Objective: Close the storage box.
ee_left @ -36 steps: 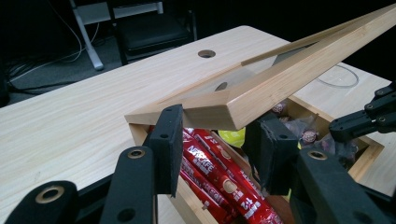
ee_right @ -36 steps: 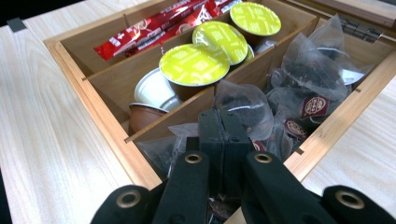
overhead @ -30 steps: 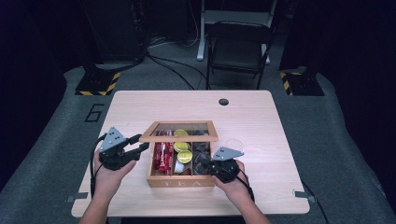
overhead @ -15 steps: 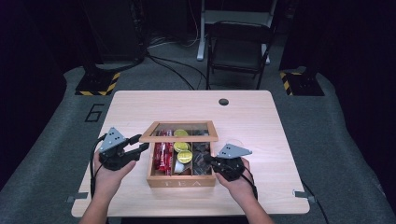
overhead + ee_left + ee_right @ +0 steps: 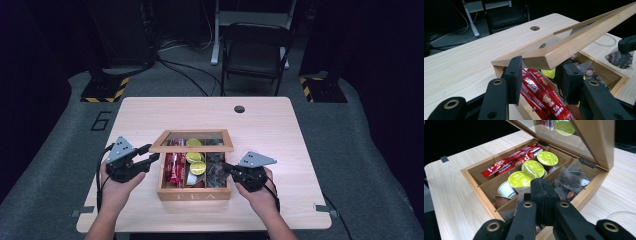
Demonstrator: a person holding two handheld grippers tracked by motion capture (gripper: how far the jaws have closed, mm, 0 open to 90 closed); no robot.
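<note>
Lid [image 5: 574,41], glass-paned wood, is propped up by left gripper [image 5: 541,75], jaws spread under its corner, so right gripper [image 5: 544,195], jaws pinching a clear tea-bag packet [image 5: 620,56], can work over the wooden tea box [image 5: 195,192] on the bench [image 5: 280,130].

lab/studio | black curtains [image 5: 45,50] | hazard-taped stand bases [image 5: 105,90] | floor cables [image 5: 185,75]

We see a box [image 5: 194,192] near the table's [image 5: 280,125] front edge, sachets [image 5: 173,167] in its left compartment, capsules [image 5: 197,167] in the middle, bagged teas [image 5: 216,170] on the right.
</note>
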